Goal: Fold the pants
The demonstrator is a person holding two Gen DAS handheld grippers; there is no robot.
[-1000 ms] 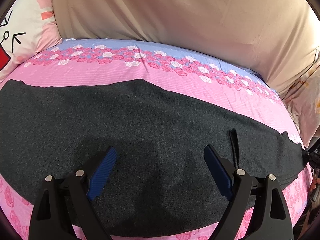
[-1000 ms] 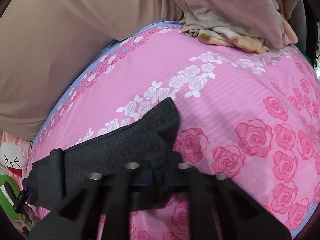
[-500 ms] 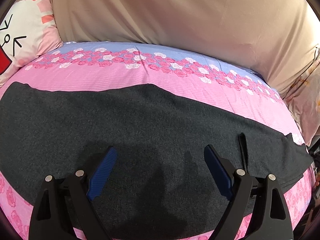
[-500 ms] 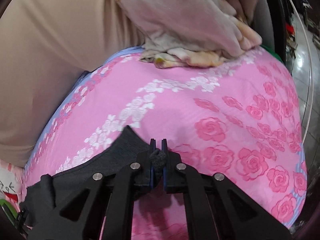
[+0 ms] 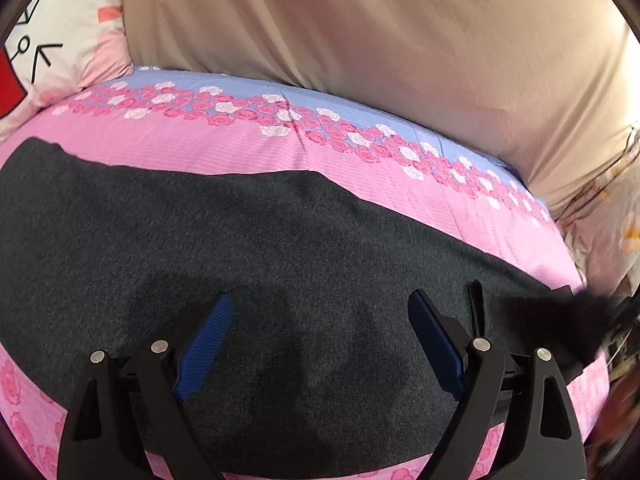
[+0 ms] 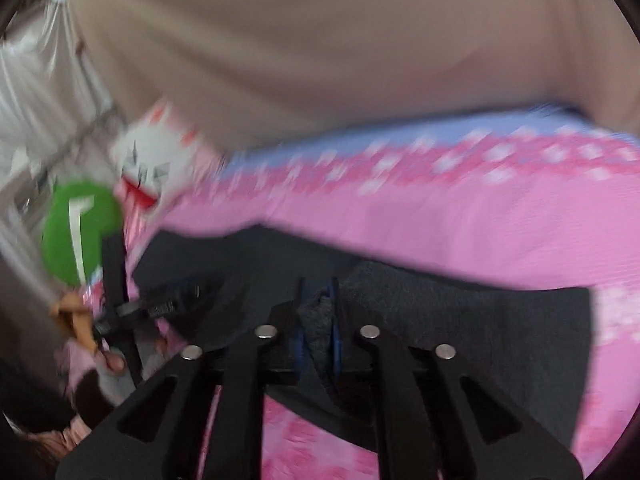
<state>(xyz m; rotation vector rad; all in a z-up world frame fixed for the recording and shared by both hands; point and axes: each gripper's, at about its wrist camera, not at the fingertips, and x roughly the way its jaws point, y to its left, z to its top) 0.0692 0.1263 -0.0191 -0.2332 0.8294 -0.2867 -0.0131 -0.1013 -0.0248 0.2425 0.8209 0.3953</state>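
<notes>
Dark grey pants (image 5: 240, 264) lie spread across the pink rose bedsheet (image 5: 240, 152). My left gripper (image 5: 320, 312) is open and hovers just above the middle of the pants, blue pads apart. My right gripper (image 6: 318, 292) is shut on a bunched end of the pants (image 6: 460, 328), lifted off the bed; the view is motion-blurred. That lifted end shows as a dark blur at the right in the left wrist view (image 5: 560, 308).
A beige padded wall (image 5: 360, 32) runs behind the bed. A cartoon pillow (image 5: 52, 40) sits at the far left. The other gripper with a green disc (image 6: 80, 232) shows in the right wrist view. The bed's near edge is just below the pants.
My right gripper has swung left with the pants end, lifting it over the spread cloth. The left gripper has stayed open, nearly still.
</notes>
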